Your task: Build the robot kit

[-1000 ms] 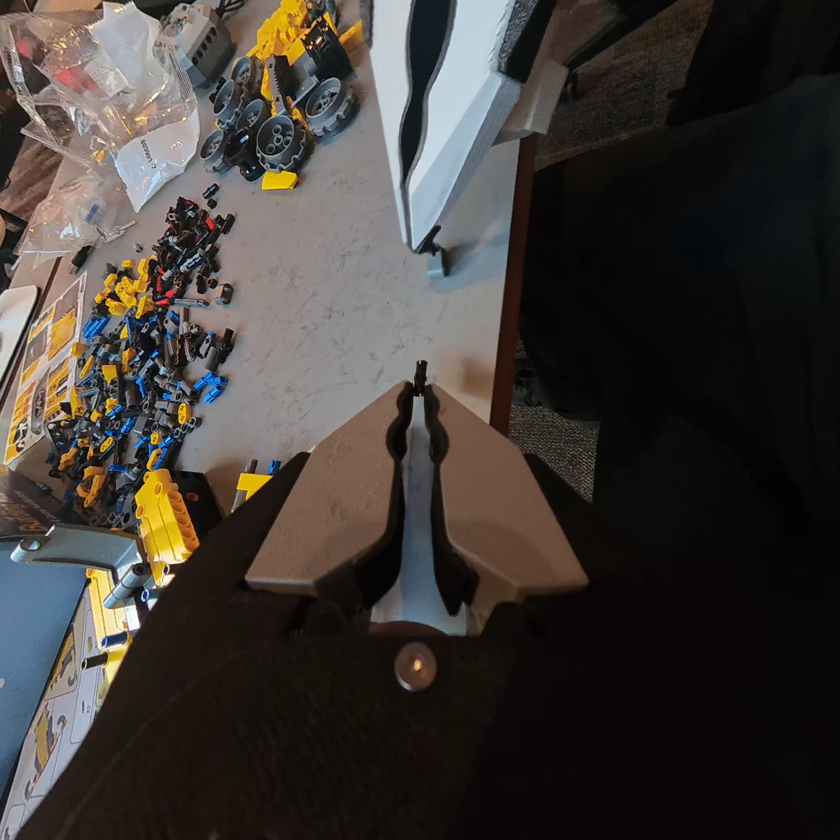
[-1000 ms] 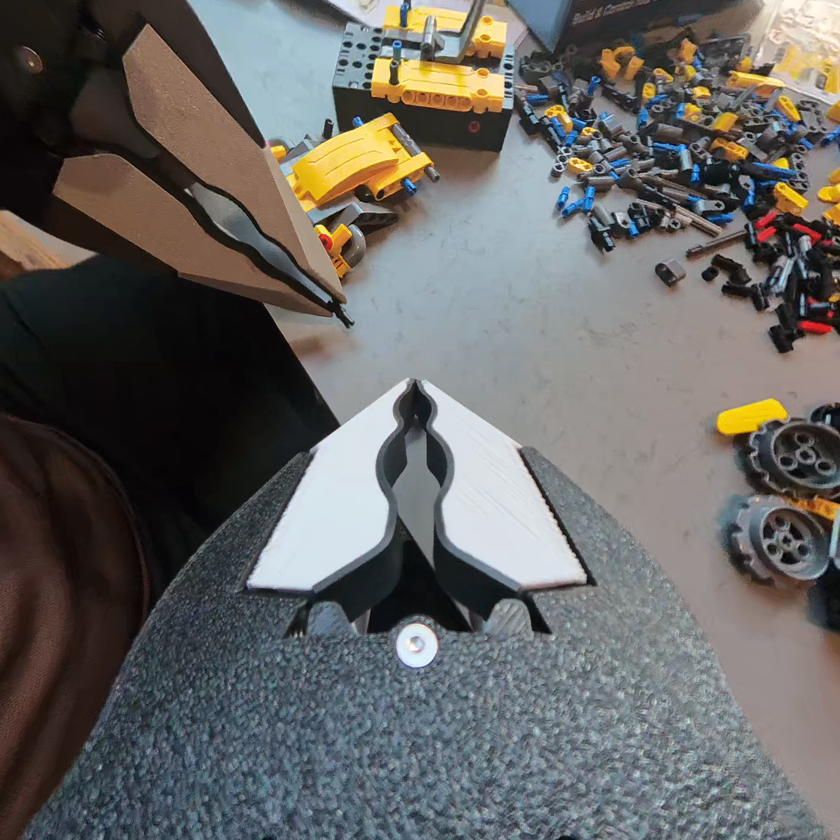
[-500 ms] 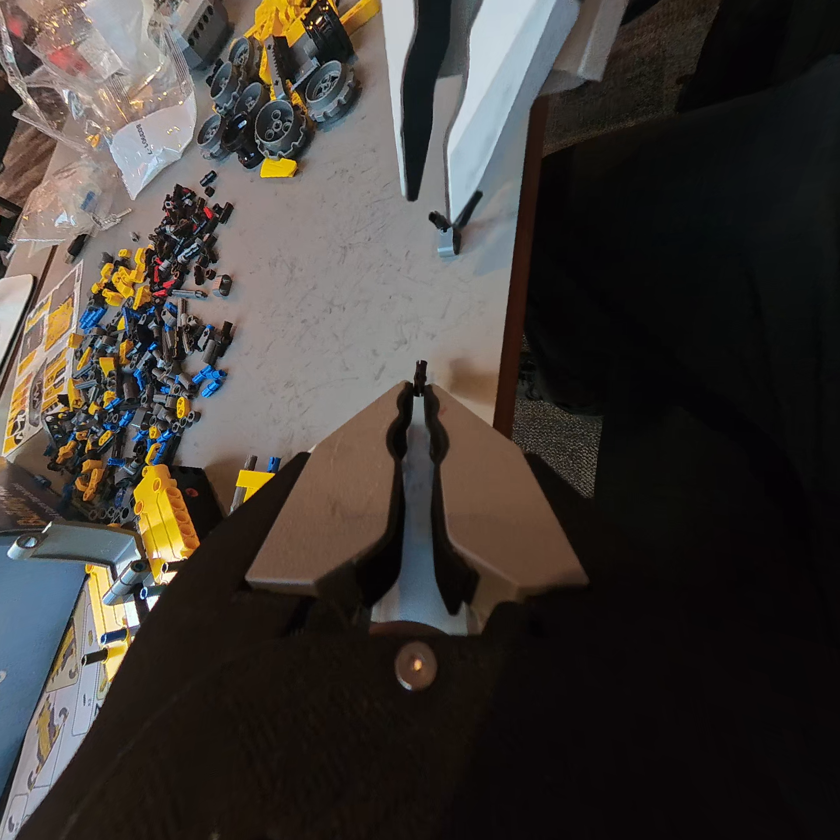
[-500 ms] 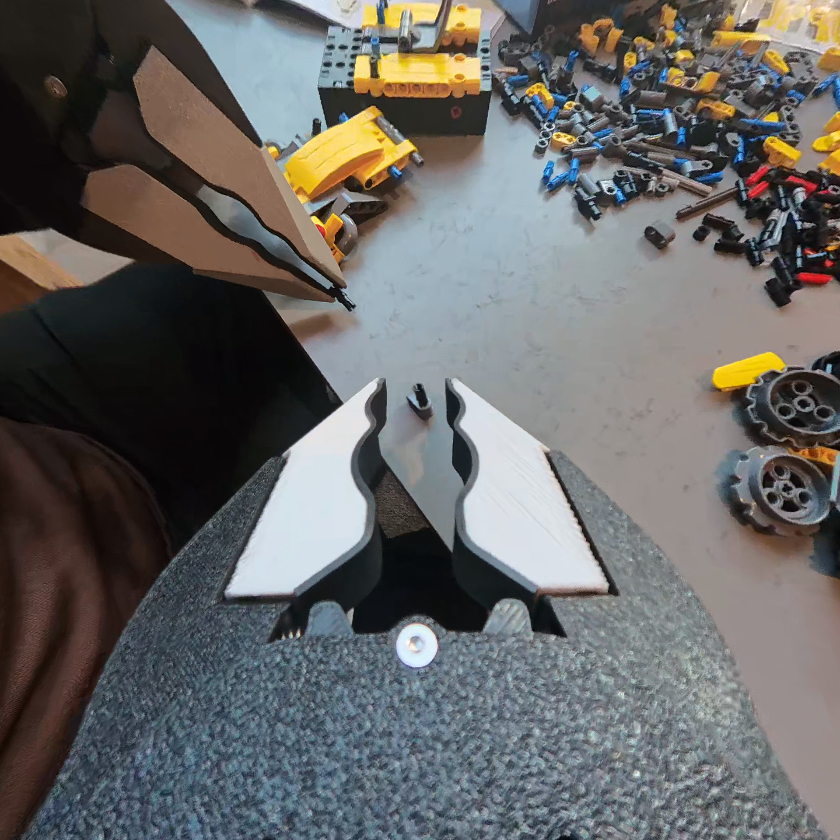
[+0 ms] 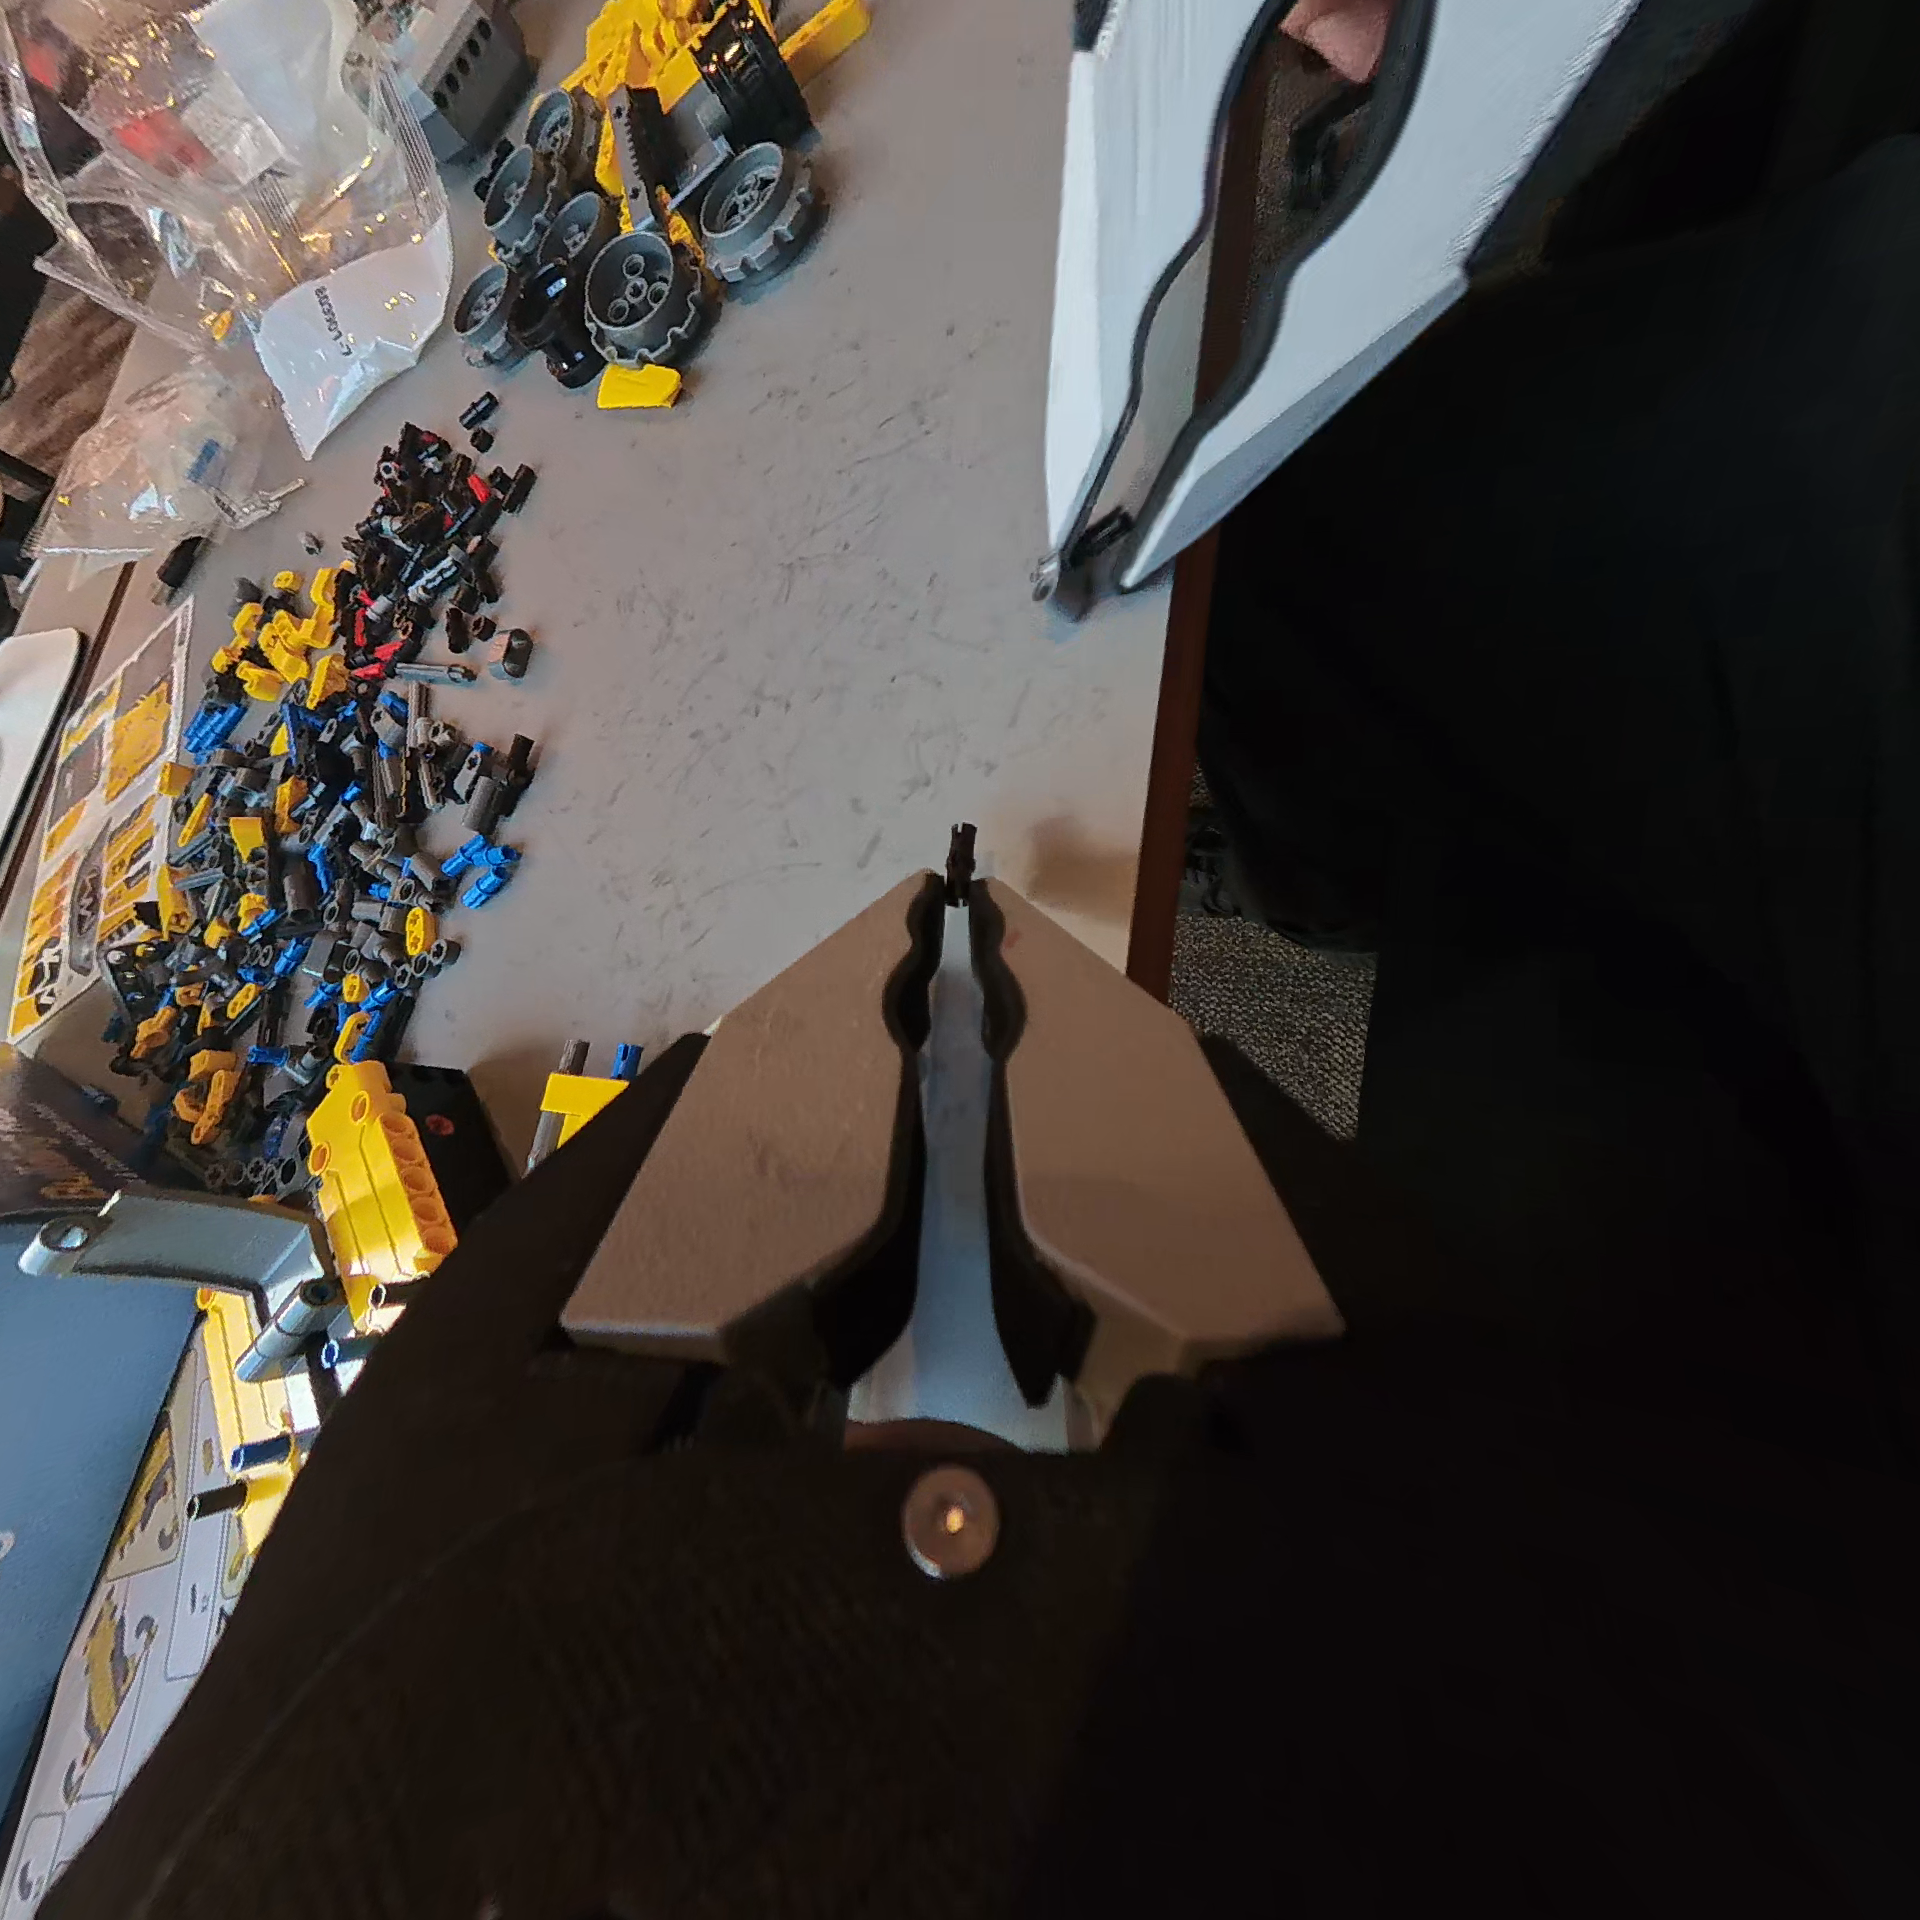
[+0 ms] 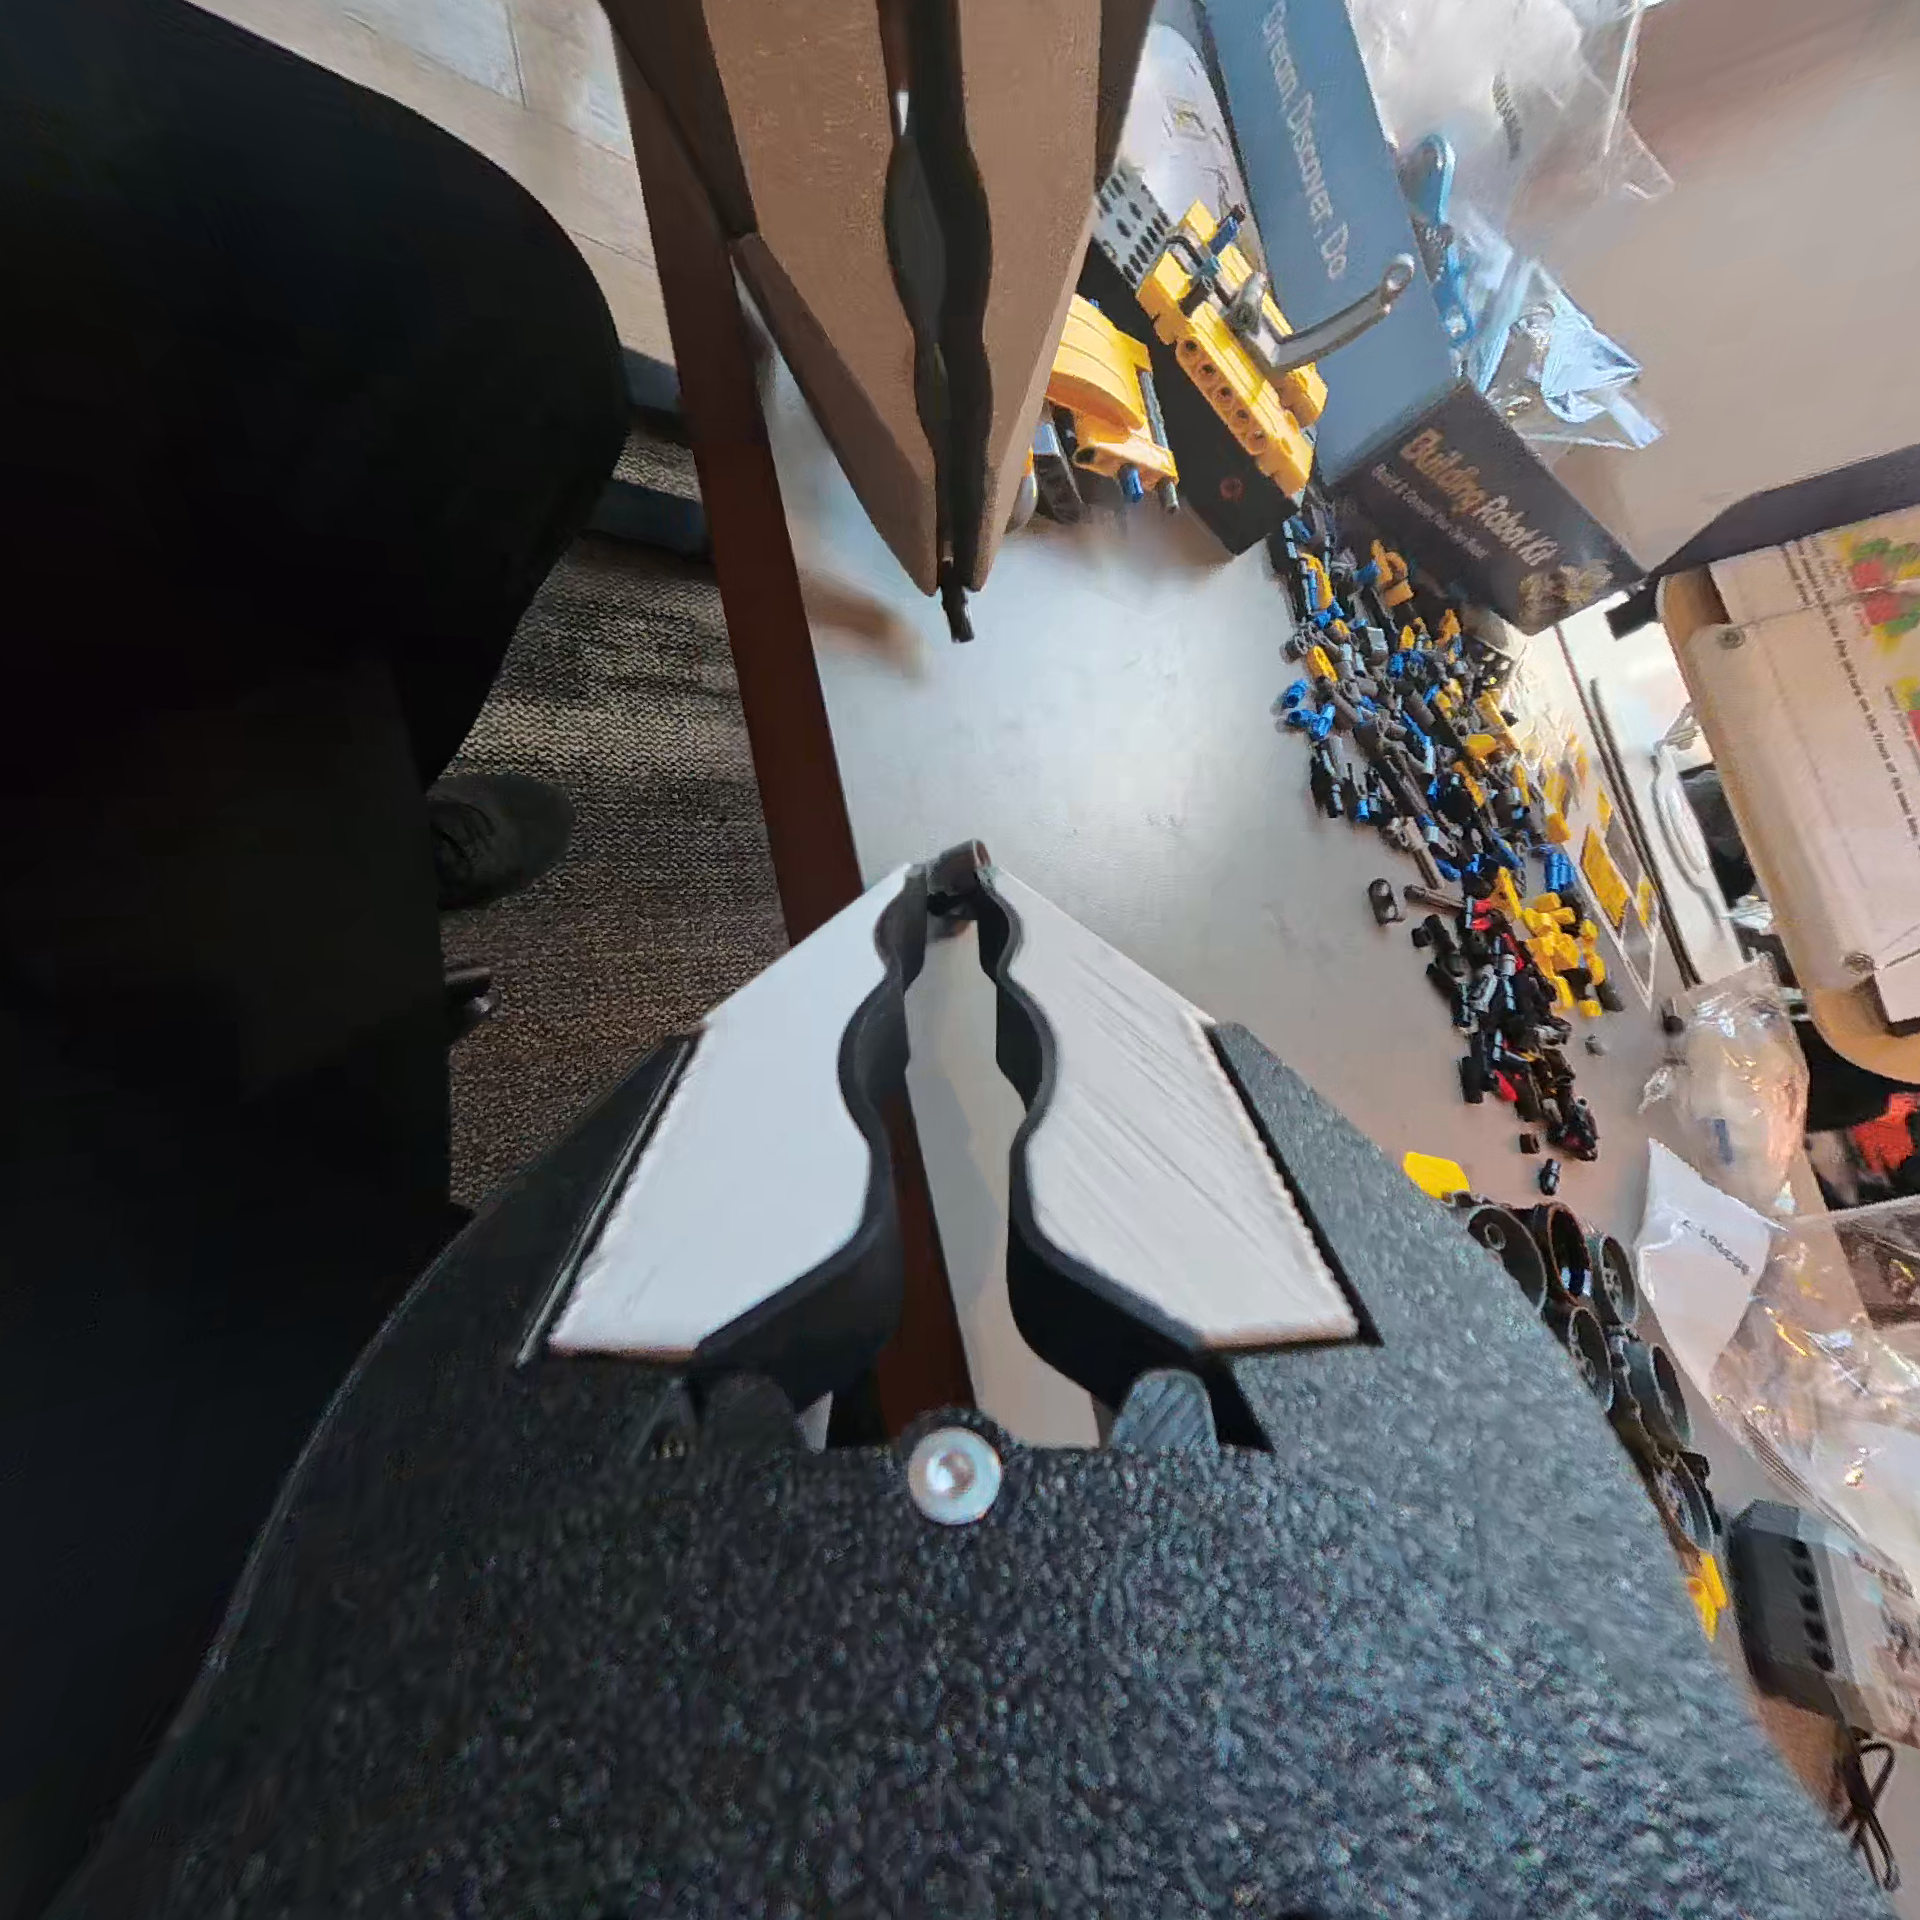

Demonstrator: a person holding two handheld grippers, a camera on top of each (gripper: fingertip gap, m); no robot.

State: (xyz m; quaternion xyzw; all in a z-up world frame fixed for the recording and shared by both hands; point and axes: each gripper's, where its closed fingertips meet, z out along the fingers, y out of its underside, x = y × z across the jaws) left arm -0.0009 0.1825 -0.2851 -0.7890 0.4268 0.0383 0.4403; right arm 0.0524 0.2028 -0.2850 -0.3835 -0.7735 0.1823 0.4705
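Left gripper [image 5: 961, 883] pinched a small black pin [image 5: 962, 847] above the tabletop's [image 5: 810, 582] near edge; right gripper [image 6: 961, 883] clamped a small grey connector [image 6: 958, 868] nearby.

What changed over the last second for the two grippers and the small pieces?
The right gripper opened over a small dark connector on the table, closed on it and lifted it. The left gripper stayed shut on its black pin.

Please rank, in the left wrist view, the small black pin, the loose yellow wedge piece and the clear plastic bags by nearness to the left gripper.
1. Small black pin, pinched at the left gripper tips.
2. Loose yellow wedge piece, ahead left, beside the wheels.
3. Clear plastic bags, far left corner.
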